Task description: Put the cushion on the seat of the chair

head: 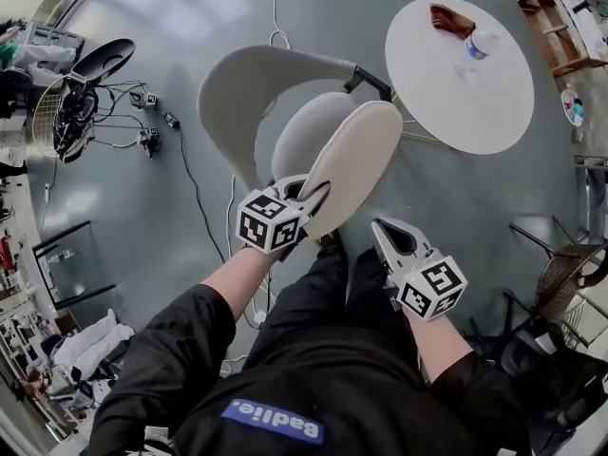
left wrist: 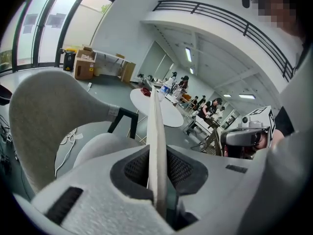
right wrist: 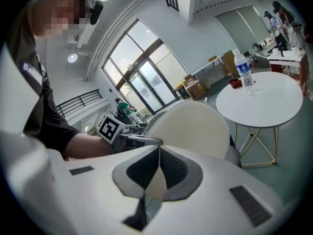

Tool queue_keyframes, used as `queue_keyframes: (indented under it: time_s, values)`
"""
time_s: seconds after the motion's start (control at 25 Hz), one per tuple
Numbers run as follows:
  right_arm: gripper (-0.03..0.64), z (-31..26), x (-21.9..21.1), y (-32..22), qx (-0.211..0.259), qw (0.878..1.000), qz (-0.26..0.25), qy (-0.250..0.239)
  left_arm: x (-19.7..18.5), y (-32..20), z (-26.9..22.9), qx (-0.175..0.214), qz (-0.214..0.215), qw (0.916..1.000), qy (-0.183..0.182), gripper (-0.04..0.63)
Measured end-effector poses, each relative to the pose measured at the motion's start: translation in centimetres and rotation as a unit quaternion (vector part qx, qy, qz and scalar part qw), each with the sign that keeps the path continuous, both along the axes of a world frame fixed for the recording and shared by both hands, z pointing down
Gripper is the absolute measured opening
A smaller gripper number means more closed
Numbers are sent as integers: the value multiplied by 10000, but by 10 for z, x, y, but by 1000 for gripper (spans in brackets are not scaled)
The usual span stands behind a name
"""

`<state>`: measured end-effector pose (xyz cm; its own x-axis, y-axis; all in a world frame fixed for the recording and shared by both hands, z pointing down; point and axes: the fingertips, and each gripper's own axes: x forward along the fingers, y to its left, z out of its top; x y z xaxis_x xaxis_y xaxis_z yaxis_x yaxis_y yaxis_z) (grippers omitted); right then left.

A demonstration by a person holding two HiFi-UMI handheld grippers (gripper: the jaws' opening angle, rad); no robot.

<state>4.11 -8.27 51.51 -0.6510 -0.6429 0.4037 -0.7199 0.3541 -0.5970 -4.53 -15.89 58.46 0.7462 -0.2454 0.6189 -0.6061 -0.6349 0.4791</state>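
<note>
A cream oval cushion (head: pixel 356 164) hangs tilted over the grey seat (head: pixel 302 133) of a shell chair whose backrest (head: pixel 249 84) curves behind it. My left gripper (head: pixel 309 195) is shut on the cushion's near edge. In the left gripper view the cushion (left wrist: pixel 157 131) stands edge-on, pinched between the jaws of the left gripper (left wrist: pixel 157 166), with the chair seat (left wrist: pixel 98 148) below. My right gripper (head: pixel 383 228) sits just right of the cushion, apart from it, its tips together and nothing held. In the right gripper view, the right gripper (right wrist: pixel 159 150) faces the cushion (right wrist: pixel 193 126).
A round white table (head: pixel 465 88) stands right of the chair, with a water bottle (head: pixel 480 44) and a brown item (head: pixel 451 19) on it. Cables (head: pixel 190 183) trail over the floor at left. A black wire chair (head: pixel 560 274) is at right, wooden shelves (head: pixel 560 17) beyond.
</note>
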Motion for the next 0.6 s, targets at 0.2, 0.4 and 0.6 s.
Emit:
queue_keyframes:
  time_s: [0.2,0.4,0.6]
  values:
    - [29,27,-2,-7,-116,9998,-106,-112,-4,-13,38,-202,161,9996,-138,71]
    - [29,48,-1,-14,-185,9994,-228,-182,-6,-27,73,-456,396,9978,-264,71]
    - [29,70,0,-15,-311,9989,-255,-224,-5,-39,107,-668,739,9949,-180,71]
